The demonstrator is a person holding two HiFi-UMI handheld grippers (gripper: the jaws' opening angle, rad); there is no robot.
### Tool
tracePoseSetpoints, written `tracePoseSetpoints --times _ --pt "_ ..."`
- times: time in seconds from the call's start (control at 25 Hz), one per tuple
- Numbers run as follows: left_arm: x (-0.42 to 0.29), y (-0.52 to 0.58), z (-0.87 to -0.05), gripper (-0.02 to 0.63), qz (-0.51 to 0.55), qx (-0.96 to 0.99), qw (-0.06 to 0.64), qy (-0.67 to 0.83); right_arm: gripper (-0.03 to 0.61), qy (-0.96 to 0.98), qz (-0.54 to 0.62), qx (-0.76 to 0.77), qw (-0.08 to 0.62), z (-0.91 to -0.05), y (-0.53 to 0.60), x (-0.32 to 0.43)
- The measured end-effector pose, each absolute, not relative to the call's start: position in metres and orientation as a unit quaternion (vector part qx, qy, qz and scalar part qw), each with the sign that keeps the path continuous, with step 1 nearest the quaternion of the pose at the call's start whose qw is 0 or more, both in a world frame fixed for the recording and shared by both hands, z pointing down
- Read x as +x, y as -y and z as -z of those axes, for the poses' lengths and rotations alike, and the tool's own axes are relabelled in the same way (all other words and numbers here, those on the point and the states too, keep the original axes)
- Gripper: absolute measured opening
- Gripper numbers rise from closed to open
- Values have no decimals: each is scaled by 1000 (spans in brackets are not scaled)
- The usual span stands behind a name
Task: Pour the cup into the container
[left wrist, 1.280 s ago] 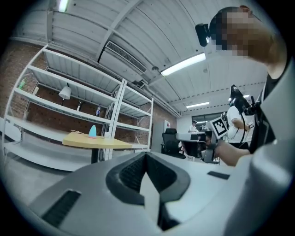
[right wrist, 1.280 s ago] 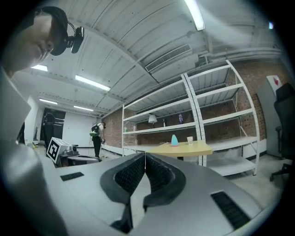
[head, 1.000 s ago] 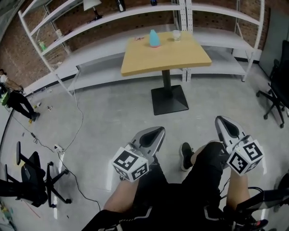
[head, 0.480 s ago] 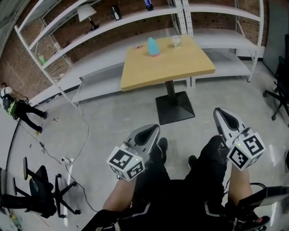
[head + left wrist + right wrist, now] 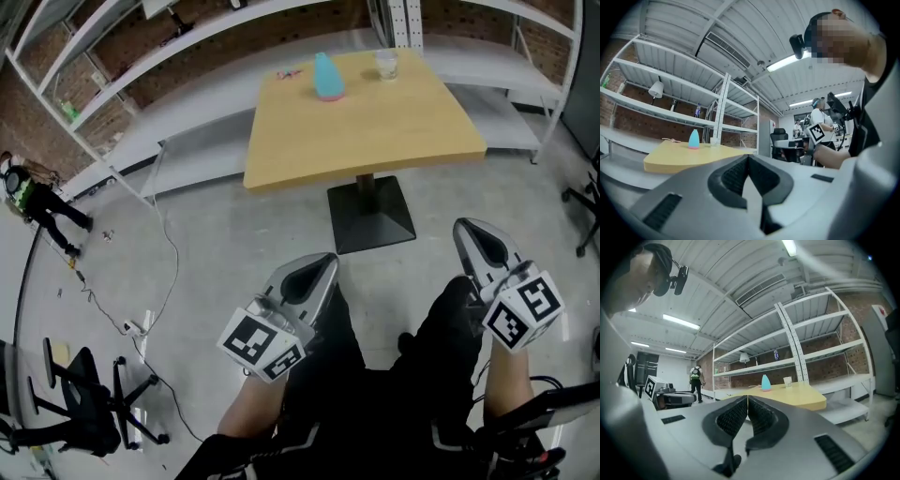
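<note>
The left tool is held low over the person's lap. Its jaws are pressed together with nothing between them, and its tip points forward toward the surface. That one wooden surface stands on a single pedestal, well ahead of both tools.

Along its far edge, from left to right:
- One small pink thing lies flat; it is too small to identify.
- One blue container stands upright, with its long axis vertical and its narrow end at the top.
- One clear cup also stands upright, mouth up. It is near the container but apart from it, close to the far right corner.

The right tool is over the right thigh, with its jaws closed tight on nothing, and it aims forward too. That makes two tools, and neither is touching the cup or the container.
</note>
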State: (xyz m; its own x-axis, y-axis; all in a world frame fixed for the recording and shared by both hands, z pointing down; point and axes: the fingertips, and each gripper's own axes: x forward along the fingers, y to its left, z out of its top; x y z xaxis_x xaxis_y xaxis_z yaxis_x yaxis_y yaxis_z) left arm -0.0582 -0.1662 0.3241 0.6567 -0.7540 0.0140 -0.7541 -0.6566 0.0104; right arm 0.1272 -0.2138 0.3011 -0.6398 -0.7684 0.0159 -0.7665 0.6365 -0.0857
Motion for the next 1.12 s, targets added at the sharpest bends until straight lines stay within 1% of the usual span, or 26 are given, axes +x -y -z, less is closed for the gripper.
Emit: tracePoseSetpoints --times 0.28,0.68,0.8,0.84,1.0,1.12 --pt "-92 234 -295 -8 25 916 -23 399 3 -898 21 -440 10 -274 271 94" --pt "-122 397 -263 -8 6 911 -20 411 3 -889 17 -458 24 -250 410 87" --pt "-125 437 -265 -8 4 912 -1 411 5 -886 14 -464 22 -248 458 91" --pt "-126 449 -266 -8 4 913 6 408 10 -883 13 -468 21 -247 473 93" --pt "-136 493 -258 -8 1 914 4 406 72 -879 19 -476 15 -244 531 90" --pt "-150 529 -256 -8 9 916 18 402 107 -878 15 -479 8 -240 570 81"
